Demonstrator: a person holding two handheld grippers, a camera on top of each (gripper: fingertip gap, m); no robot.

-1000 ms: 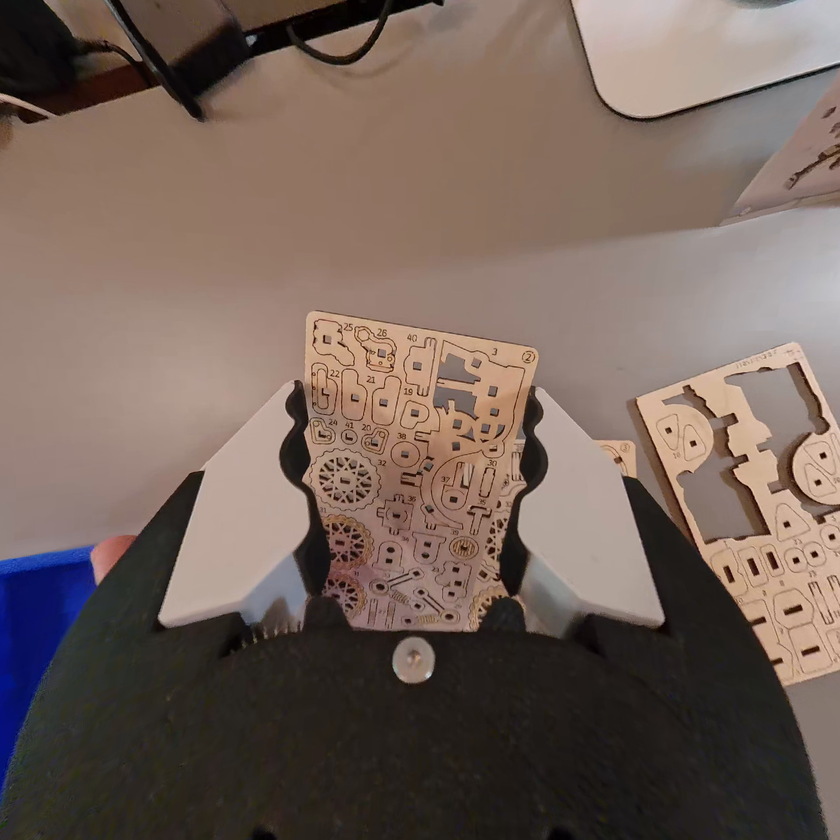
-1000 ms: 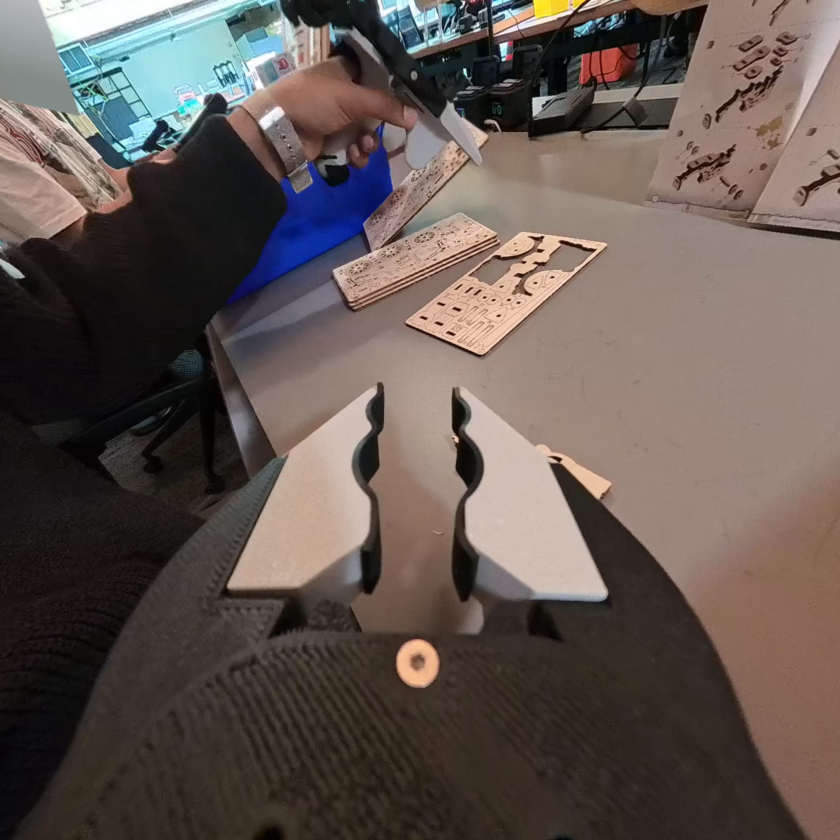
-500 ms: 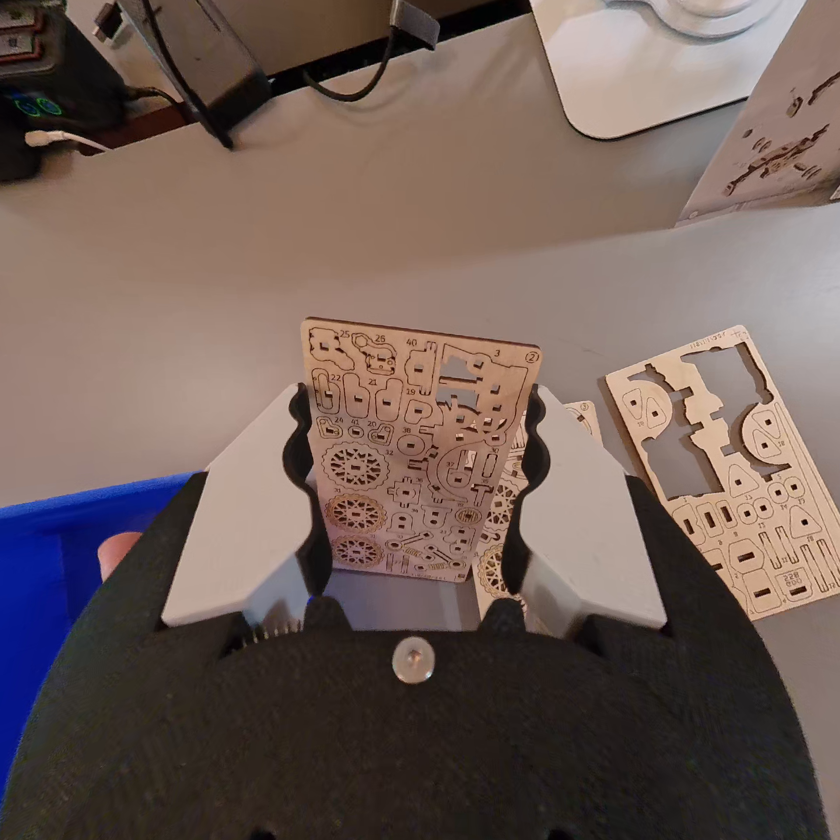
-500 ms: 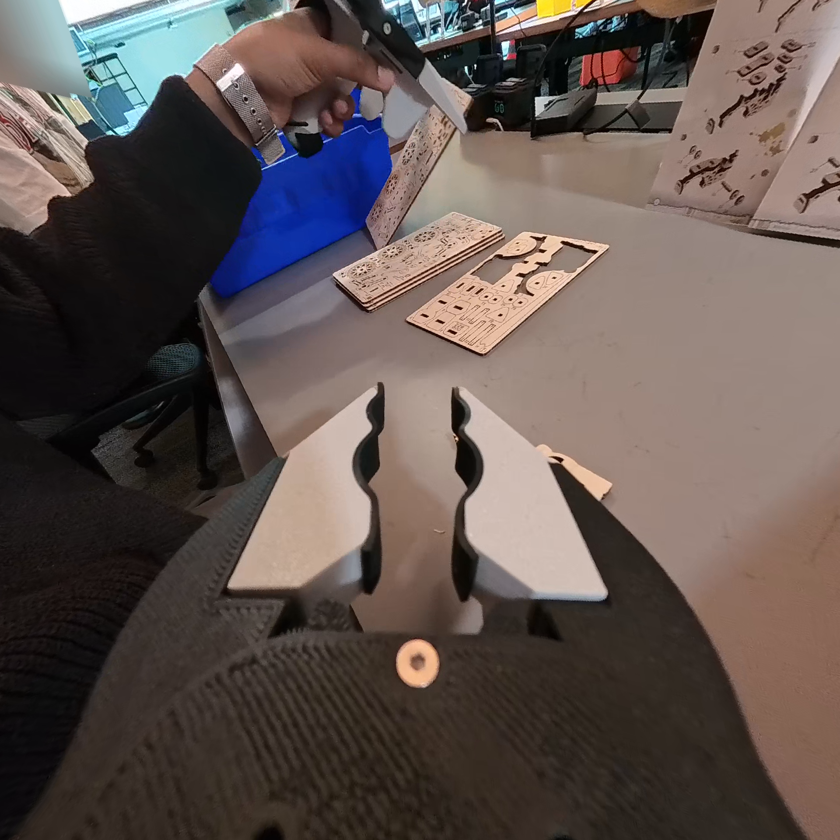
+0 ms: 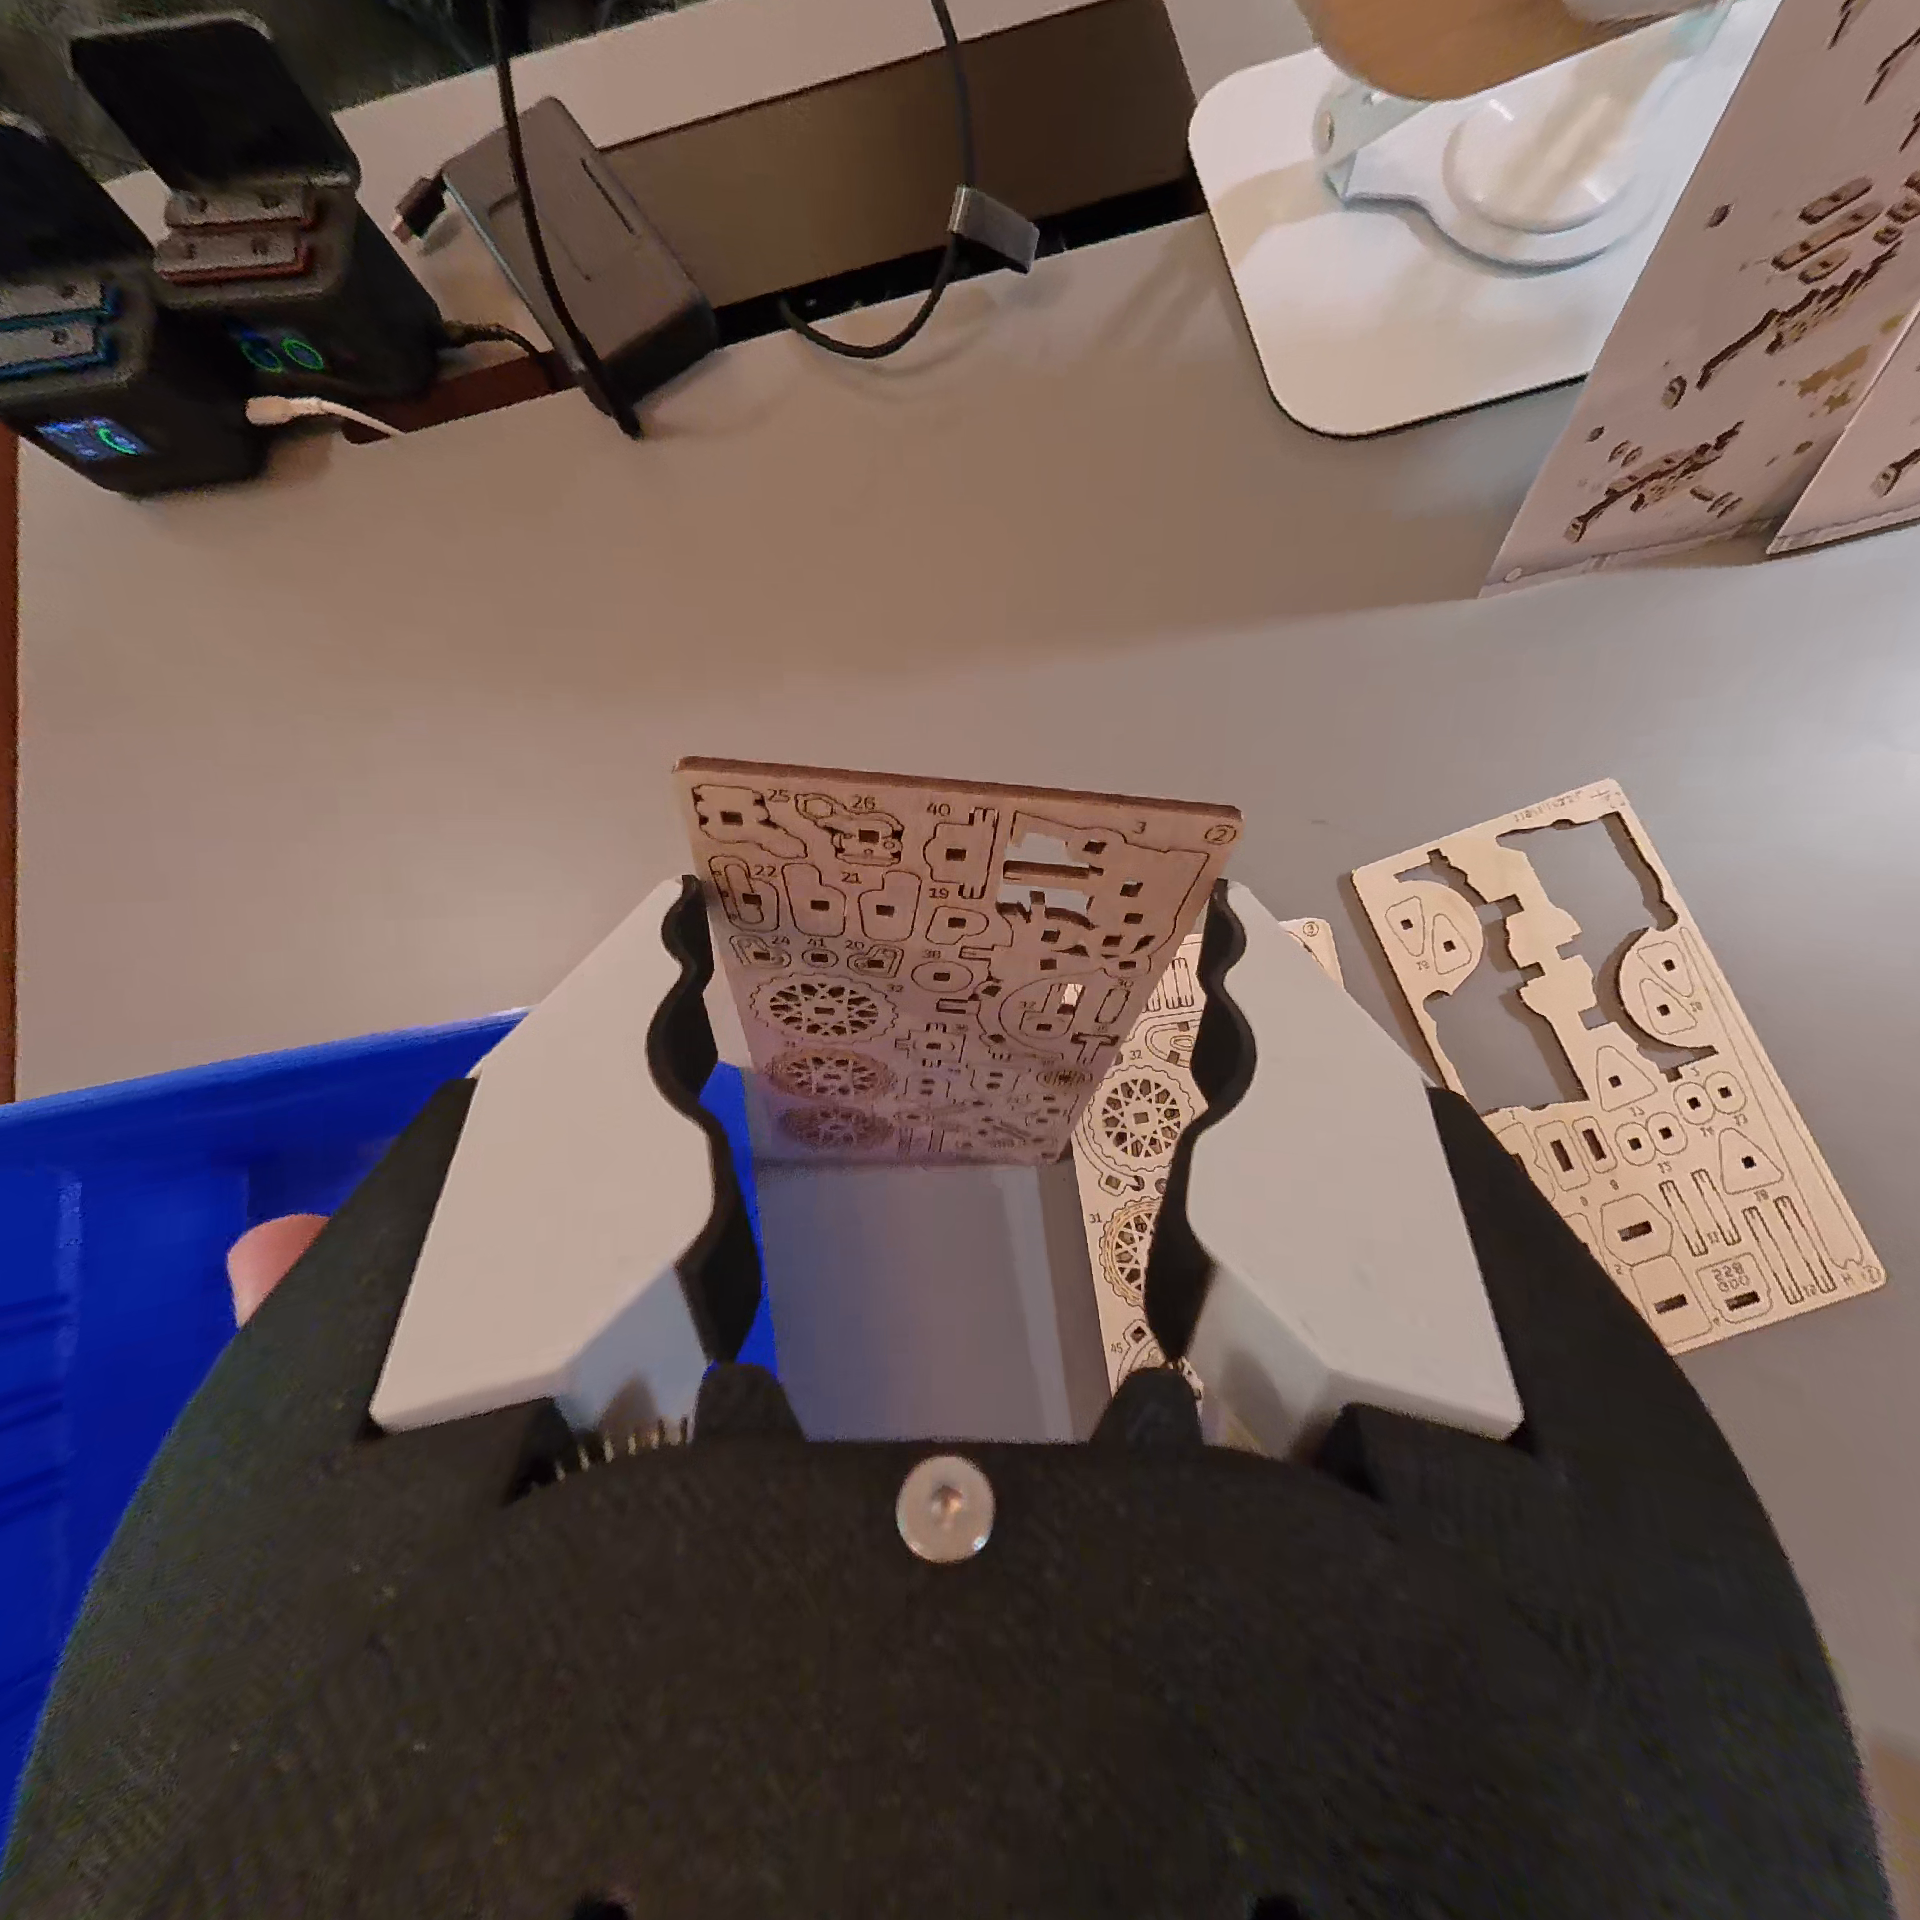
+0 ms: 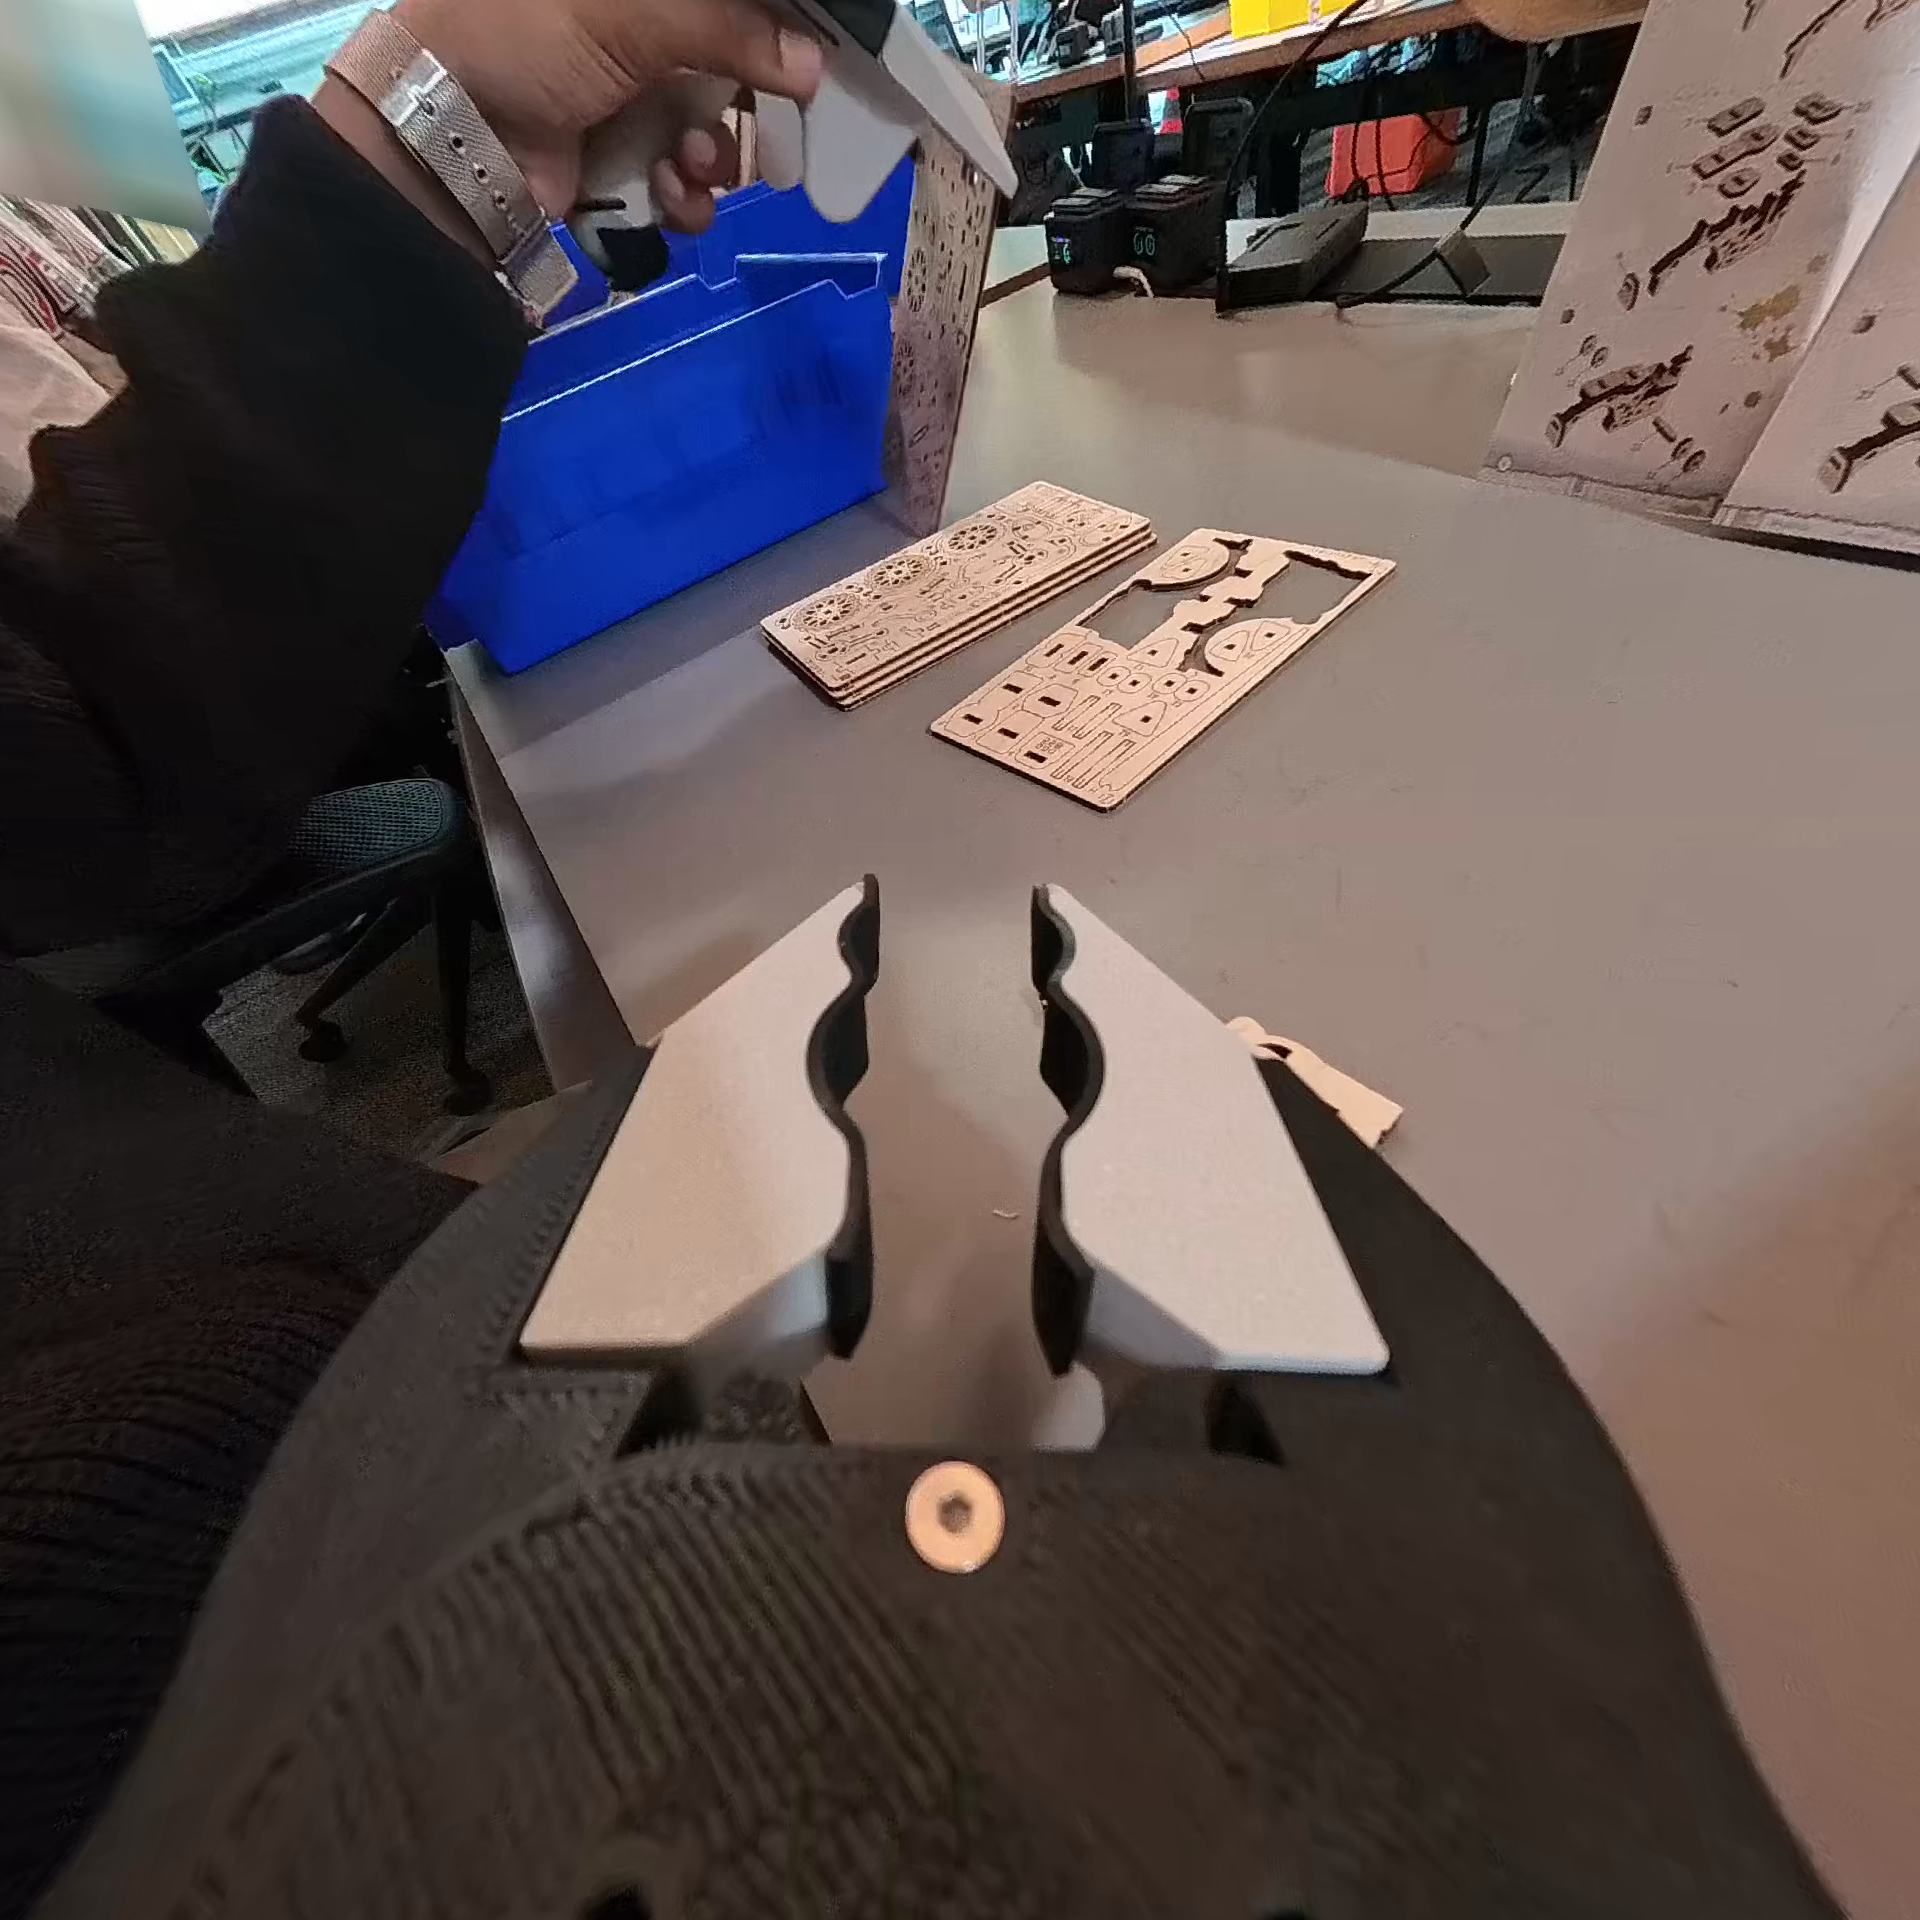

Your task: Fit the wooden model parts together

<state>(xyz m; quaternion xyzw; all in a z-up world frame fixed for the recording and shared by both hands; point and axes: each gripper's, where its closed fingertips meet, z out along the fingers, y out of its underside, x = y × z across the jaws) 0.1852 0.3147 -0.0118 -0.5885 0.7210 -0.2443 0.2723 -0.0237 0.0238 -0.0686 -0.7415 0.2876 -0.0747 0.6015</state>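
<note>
The left gripper point(image 5: 956, 914) holds a laser-cut wooden parts sheet point(image 5: 935, 966) edgewise between its jaws, gripped near the jaw tips. The sheet hangs clear of the grey worktop point(image 5: 520, 675), steeply tilted, with its far end beyond the tips. Below and to the right of these jaws, a stack of similar sheets point(image 5: 1143, 1122) lies flat on the worktop. Further right lies a single sheet with several parts already removed point(image 5: 1621, 1081). A blue bin point(image 5: 156, 1195) sits to the left of the jaws.

The right gripper point(image 6: 951, 904) is low over the worktop with its jaws set to a narrow gap and nothing between them. A small wooden piece point(image 6: 1320, 1081) lies just beside the right jaw.
</note>
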